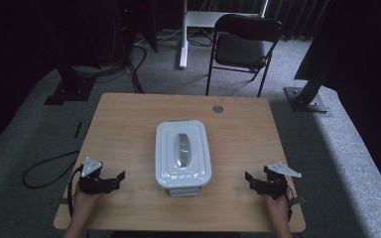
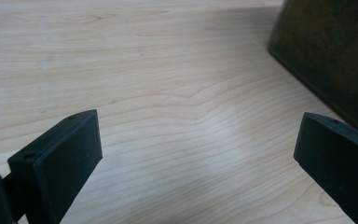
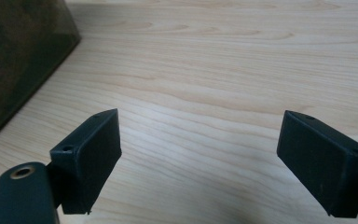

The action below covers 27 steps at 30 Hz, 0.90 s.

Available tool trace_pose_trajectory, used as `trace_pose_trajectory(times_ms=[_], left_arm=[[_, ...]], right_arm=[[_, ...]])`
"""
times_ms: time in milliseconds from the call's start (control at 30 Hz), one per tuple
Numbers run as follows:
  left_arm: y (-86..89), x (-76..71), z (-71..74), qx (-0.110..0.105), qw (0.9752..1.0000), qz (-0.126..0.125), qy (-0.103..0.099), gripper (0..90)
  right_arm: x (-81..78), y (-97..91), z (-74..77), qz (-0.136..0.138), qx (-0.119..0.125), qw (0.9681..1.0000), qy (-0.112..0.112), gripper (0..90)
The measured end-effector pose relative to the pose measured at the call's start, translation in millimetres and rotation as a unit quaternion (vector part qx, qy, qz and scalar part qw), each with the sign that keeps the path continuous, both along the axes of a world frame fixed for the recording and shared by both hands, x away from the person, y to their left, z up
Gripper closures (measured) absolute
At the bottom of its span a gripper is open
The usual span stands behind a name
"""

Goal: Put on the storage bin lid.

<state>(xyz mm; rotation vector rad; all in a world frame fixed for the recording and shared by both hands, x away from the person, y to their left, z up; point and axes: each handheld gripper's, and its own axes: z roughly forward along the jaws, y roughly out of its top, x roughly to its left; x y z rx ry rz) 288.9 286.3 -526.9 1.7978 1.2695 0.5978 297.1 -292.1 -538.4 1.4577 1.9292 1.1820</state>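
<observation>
With both tools spread wide, the left tool (image 1: 110,180) and right tool (image 1: 256,181) flanking the lidded container (image 1: 183,153) should close in evenly on its handle (image 1: 182,149).

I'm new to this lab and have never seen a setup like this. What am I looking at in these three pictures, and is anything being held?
There is no robot here. A person at a wooden table holds a hand tool with two black jaws in each hand: the left gripper and the right gripper.

The high view looks down on the table from above the person's side. The other two pictures come from small cameras riding on the tools, each looking along its own jaws: the left gripper and the right gripper.

On the table, between the two tools, sits a white box with its lid on and a grey handle on top. A folding chair stands beyond the table.

Both tools have their jaws wide apart and hold nothing.
</observation>
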Motion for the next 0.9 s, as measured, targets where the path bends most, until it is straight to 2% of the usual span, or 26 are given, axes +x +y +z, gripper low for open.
trace_pose_trajectory(times_ms=[100, 200, 300, 567, 700, 900], left_arm=[[8.9, -4.0, -3.9, 0.002, 0.9999, 0.012, 0.008, 1.6], [13.5, -6.3, -5.2, 0.0, 0.9998, 0.018, 0.01, 1.6], [20.0, -11.0, -6.4, 0.003, 0.9994, 0.031, 0.013, 1.6], [32.9, -19.1, -11.5, 0.005, 0.998, 0.058, 0.025, 1.6], [35.1, -22.6, -14.2, 0.022, 0.9974, 0.062, 0.03, 1.6], [41.4, -26.4, -17.6, 0.011, 0.9952, 0.089, 0.038, 1.6]], right_arm=[[-1.6, -6.2, -1.2, -0.009, 0.003, 1.0, 0.0, 12.7], [-2.5, -10.4, -1.6, -0.015, -0.002, 0.9999, 0.001, 12.7], [-4.2, -18.0, -2.1, -0.032, -0.015, 0.9994, 0.001, 12.6], [-11.1, -32.4, -9.2, -0.053, -0.021, 0.9983, 0.013, 12.5], [-17.0, -41.3, -12.6, -0.064, -0.021, 0.9976, 0.018, 12.5], [-27.6, -55.0, -17.2, -0.086, -0.017, 0.9958, 0.026, 12.5]])
